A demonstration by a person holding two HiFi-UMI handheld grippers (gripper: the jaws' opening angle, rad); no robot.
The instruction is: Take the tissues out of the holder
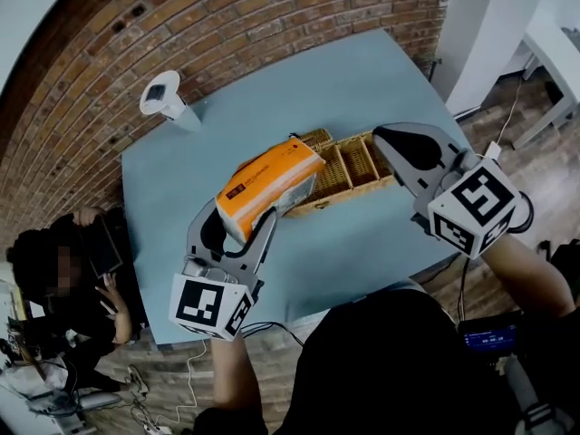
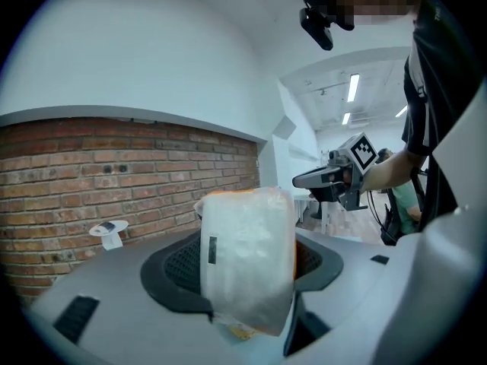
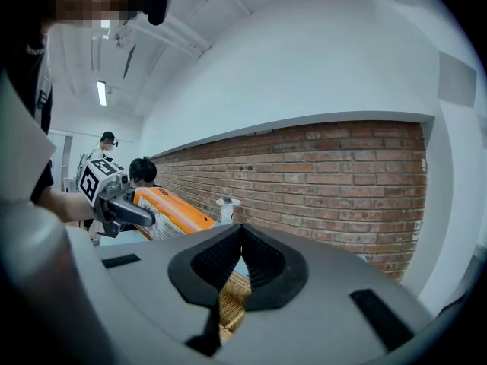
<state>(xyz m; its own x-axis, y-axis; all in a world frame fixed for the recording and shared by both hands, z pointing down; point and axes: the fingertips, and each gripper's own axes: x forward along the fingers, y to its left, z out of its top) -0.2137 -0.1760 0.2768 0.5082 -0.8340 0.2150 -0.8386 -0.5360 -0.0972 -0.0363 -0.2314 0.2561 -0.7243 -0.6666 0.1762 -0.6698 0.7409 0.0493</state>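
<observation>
Left tongs (image 1: 245, 217) clamp tissue pack (image 1: 269, 181) — in air above left end of wicker holder (image 1: 352, 165). Right tongs (image 1: 385, 139) closed, empty, over holder's right end. Pack likely light, squashy, film slippery — grip across middle.

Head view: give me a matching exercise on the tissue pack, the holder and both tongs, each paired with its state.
Things:
1. pack
2. holder
3. left tongs
4. right tongs

States:
a. shut, nothing between them
b. wicker, resting on the table
c. clamped on the pack
d. orange, lifted off the table

Pairs: 1-d, 2-b, 3-c, 4-a
</observation>
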